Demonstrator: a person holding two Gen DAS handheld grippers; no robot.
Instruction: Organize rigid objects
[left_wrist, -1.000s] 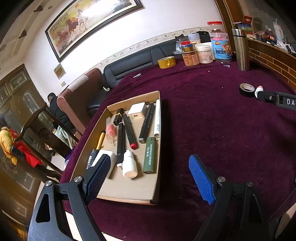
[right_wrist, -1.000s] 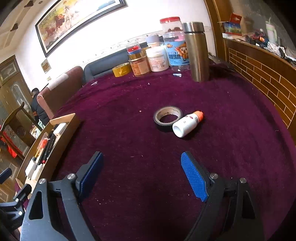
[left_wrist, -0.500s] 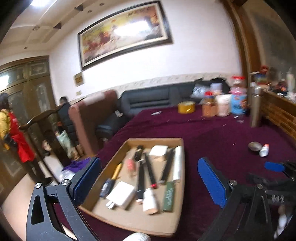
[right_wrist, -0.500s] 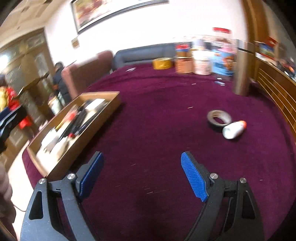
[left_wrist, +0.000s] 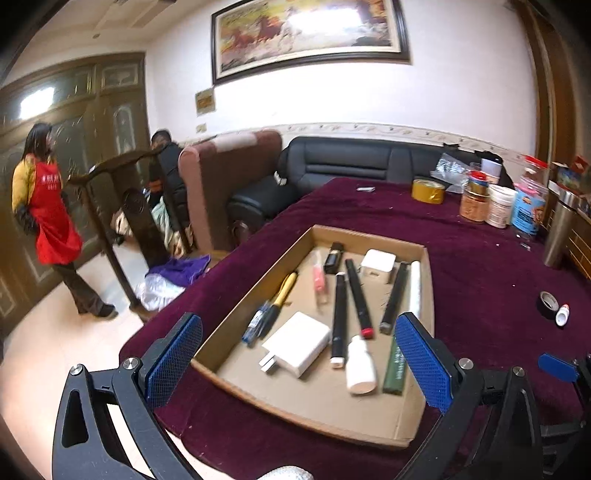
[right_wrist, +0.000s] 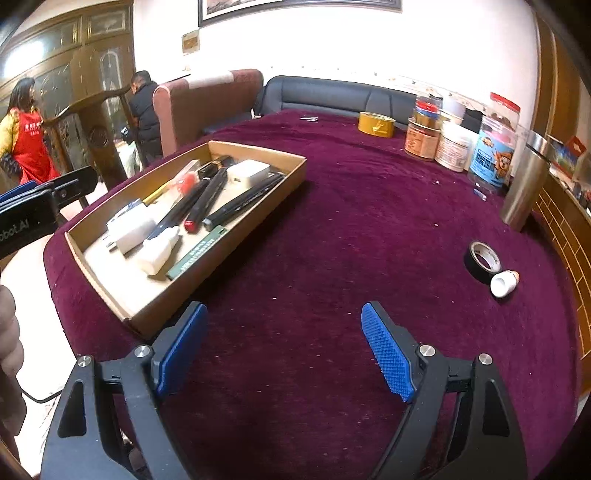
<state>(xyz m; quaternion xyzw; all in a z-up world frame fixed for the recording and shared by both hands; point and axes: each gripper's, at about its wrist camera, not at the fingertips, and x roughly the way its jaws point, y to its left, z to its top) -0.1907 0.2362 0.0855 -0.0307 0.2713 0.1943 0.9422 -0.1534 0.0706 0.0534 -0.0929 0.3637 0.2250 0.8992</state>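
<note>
Left gripper (left_wrist: 297, 358): fingers spread wide, nothing between them, held over the near end of the tray (left_wrist: 317, 417). Right gripper (right_wrist: 284, 350): fingers likewise spread and empty, held over bare table (right_wrist: 369, 221) beside the tray's near right corner.

Tray: shallow cardboard box on the maroon cloth at the table's left edge. Contents, lying flat and roughly lengthwise: white charger (left_wrist: 297, 349) with prongs toward the camera; white bottle (left_wrist: 360, 365) on its side; green bar (left_wrist: 394, 369) with pale printed characters, too small to read; two black markers (left_wrist: 349, 295), one red-tipped; black pen (left_wrist: 393, 297); white tube (left_wrist: 415, 286) along the right wall; white cube (left_wrist: 378, 263); yellow-handled pen (left_wrist: 282, 293); pink item (left_wrist: 319, 282), blurred.

Outside the tray, well to the right: black tape roll (right_wrist: 482, 258) with a small white orange-capped bottle (right_wrist: 504, 282) lying against it.

Far edge of table: yellow tape roll (right_wrist: 376, 124), several jars (right_wrist: 452, 147), a blue-labelled jar (right_wrist: 493, 155) showing a cartoon figure and characters that cannot be made out, and a steel flask (right_wrist: 524, 182).

Legible writing: "bbot.AI" on the left gripper's body (right_wrist: 22, 221) in the right wrist view, its start cut off. A framed horse painting (left_wrist: 310, 33) hangs on the wall.
</note>
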